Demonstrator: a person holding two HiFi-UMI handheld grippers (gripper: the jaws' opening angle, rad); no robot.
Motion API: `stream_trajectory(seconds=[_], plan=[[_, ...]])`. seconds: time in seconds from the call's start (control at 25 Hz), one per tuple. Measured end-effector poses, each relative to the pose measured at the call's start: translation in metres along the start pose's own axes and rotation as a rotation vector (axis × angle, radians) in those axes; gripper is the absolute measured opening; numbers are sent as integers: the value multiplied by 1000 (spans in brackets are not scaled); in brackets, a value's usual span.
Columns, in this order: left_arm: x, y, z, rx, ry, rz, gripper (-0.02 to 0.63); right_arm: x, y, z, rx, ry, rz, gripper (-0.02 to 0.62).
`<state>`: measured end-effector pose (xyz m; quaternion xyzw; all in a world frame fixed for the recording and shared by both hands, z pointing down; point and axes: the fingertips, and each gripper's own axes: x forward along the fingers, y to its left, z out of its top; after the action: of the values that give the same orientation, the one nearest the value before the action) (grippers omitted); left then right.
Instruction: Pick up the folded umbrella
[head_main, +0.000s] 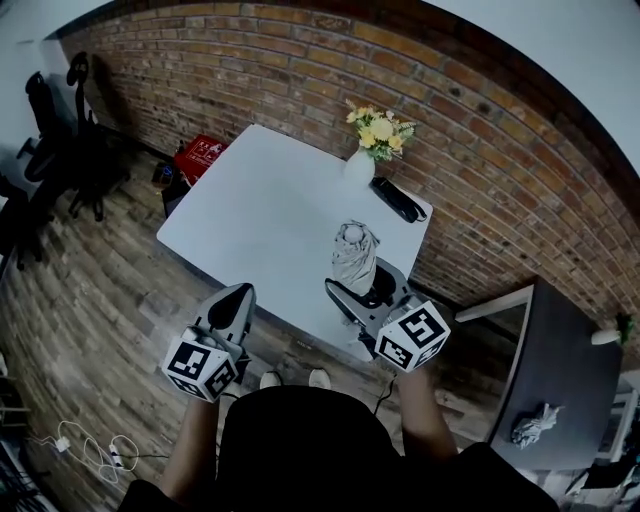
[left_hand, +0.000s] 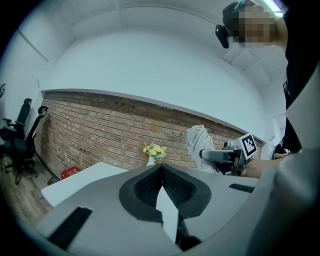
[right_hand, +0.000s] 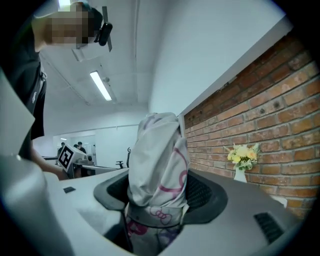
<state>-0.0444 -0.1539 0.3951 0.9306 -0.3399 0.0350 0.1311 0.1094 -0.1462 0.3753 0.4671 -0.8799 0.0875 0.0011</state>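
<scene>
The folded umbrella (head_main: 355, 255), pale grey cloth with pink and purple print, stands upright above the near right edge of the white table (head_main: 260, 200). My right gripper (head_main: 362, 290) is shut on its lower part; in the right gripper view the umbrella (right_hand: 160, 165) rises between the two dark pads and hides the gap of that gripper (right_hand: 157, 200). My left gripper (head_main: 238, 297) hangs off the table's near edge to the left, jaws together with nothing in them (left_hand: 161, 172). The left gripper view shows the held umbrella (left_hand: 198, 142) at the right.
A white vase of yellow flowers (head_main: 362, 160) and a black oblong object (head_main: 398, 198) sit at the table's far edge by the brick wall. A red box (head_main: 200, 155) and office chairs (head_main: 80, 130) stand at the left. A dark side table (head_main: 560, 370) stands at the right.
</scene>
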Motion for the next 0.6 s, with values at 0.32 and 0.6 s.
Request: stream_trajectory(seconds=[0.32,0.6], plan=[[-10,25,5,-6,1,-17,14,-13,-12,7,241,-130,-94,299],[-13,50,-4,-42,-5,0,14,-13,-12,-12,347,-148,-128,299]])
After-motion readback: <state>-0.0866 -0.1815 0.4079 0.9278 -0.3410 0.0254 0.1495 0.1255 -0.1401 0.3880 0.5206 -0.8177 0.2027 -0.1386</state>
